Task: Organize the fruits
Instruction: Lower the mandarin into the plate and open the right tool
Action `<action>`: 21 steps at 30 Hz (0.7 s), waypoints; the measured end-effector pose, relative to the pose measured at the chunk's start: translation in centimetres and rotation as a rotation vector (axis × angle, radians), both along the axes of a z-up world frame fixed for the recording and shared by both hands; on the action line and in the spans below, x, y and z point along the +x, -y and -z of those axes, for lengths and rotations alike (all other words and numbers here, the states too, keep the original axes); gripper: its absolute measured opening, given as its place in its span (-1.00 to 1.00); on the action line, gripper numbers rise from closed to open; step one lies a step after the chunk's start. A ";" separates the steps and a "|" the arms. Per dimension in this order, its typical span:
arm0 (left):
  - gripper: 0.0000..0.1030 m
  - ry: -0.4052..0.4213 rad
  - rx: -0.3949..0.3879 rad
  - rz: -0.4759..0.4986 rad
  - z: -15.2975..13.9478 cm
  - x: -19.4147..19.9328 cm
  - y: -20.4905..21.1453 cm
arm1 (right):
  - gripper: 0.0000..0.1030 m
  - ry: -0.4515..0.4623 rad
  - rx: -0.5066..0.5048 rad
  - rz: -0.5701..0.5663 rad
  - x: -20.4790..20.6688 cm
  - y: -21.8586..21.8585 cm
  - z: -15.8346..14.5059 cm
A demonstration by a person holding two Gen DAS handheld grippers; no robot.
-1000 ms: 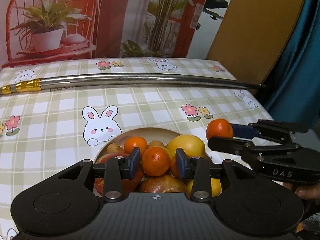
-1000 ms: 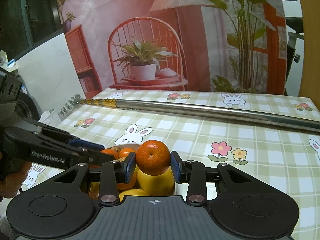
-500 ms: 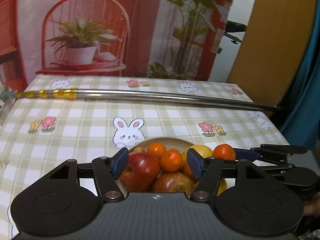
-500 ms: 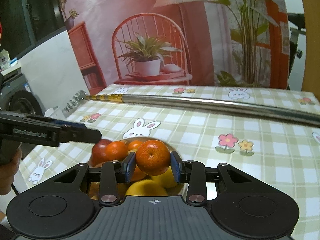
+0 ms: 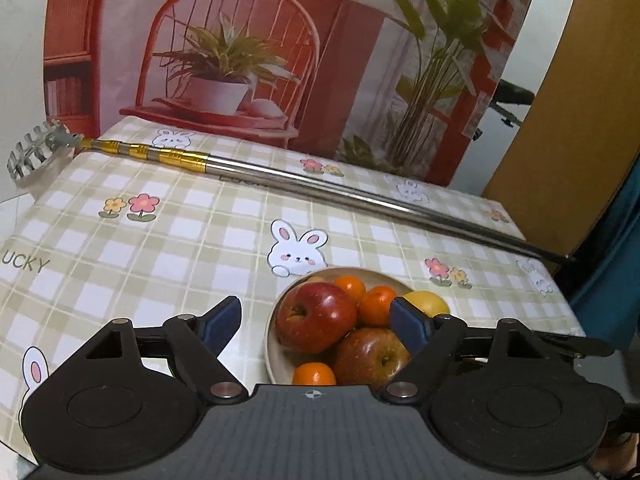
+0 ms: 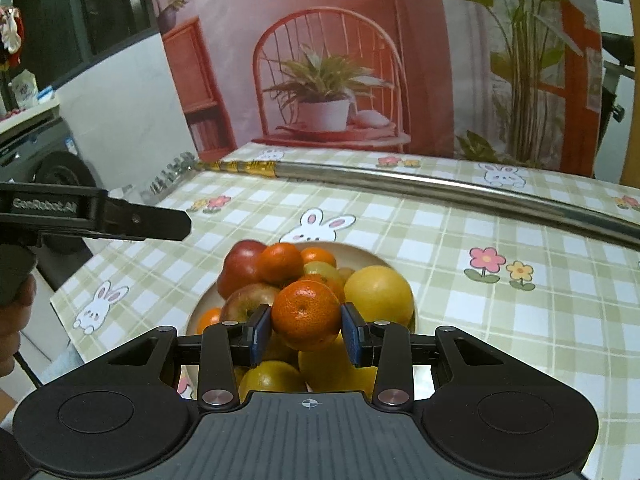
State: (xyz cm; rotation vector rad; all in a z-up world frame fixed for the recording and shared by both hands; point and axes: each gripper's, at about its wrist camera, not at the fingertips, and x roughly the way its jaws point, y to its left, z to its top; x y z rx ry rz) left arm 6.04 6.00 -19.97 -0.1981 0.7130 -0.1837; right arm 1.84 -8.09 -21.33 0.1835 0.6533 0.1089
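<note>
A beige bowl [image 5: 276, 312] on the checked tablecloth holds red apples [image 5: 316, 316], several tangerines [image 5: 378, 304] and a yellow citrus [image 5: 428, 302]. My left gripper [image 5: 316, 322] is open wide and empty, above the bowl's left side. In the right wrist view my right gripper [image 6: 306, 330] is shut on a tangerine [image 6: 306, 314] and holds it just above the fruit pile in the bowl [image 6: 396, 264]. The left gripper's fingers [image 6: 132, 222] reach in from the left, apart from the fruit.
A long metal telescopic pole [image 5: 360, 196] with a gold section and a rake head [image 5: 36, 152] lies across the far side of the table. A printed backdrop stands behind the table. A teal curtain [image 5: 616, 264] hangs at the right edge.
My left gripper has opened wide, pulled back and swung left, away from the fruit pile. My right gripper, still holding the tangerine, has come lower over the bowl.
</note>
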 end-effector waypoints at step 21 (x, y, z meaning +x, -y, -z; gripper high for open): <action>0.68 0.006 0.005 -0.014 0.6 0.0 -0.1 | -0.29 -0.007 -0.088 -0.064 0.2 -2.0 0.7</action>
